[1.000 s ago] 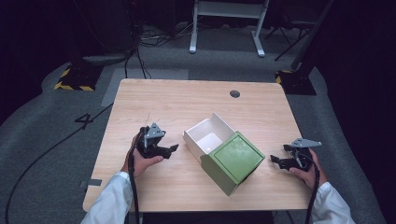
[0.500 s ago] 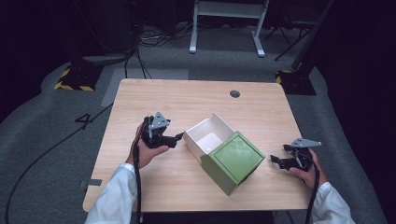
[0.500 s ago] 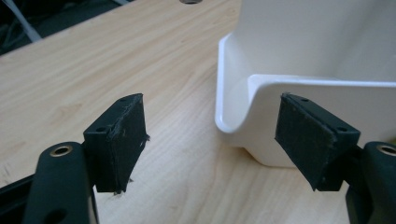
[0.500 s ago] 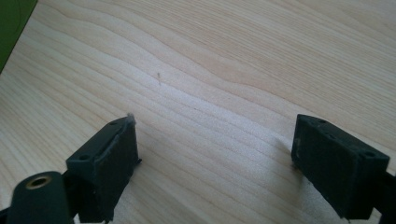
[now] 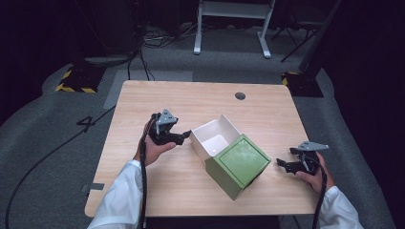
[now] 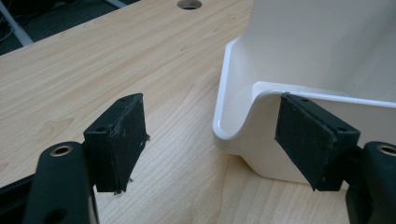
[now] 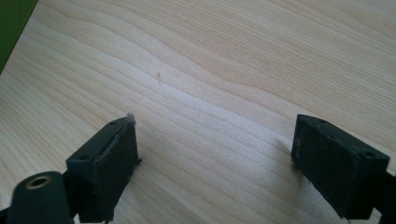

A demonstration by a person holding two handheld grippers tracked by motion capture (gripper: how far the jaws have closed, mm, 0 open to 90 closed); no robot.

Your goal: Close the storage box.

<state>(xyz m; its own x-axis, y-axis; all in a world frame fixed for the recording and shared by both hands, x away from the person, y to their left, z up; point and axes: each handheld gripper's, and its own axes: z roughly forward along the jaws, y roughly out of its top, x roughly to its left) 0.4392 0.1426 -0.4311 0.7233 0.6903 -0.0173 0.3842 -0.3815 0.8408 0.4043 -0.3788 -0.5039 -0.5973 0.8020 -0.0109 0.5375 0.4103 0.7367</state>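
Note:
A white open box (image 5: 213, 139) sits mid-table, and a green lid (image 5: 237, 164) leans against its near right side. My left gripper (image 5: 184, 138) lies level at the box's left corner. In the left gripper view the white box (image 6: 299, 56) has its rounded corner between the jaws of my left gripper (image 6: 210, 140); the right pad is at the wall and the left pad stands apart from it. Those jaws have just been closing a little and remain open. My right gripper (image 5: 282, 164) rests open to the right of the lid, over bare wood (image 7: 215, 158).
The wooden table (image 5: 191, 100) has a cable hole (image 5: 240, 96) at the back right. A corner of the green lid (image 7: 11, 23) shows at the right gripper view's top left. Cables trail from both grippers toward the near edge.
My left gripper has moved right and a little up, from the bare table to the white box's left corner. The right gripper has stayed in place.

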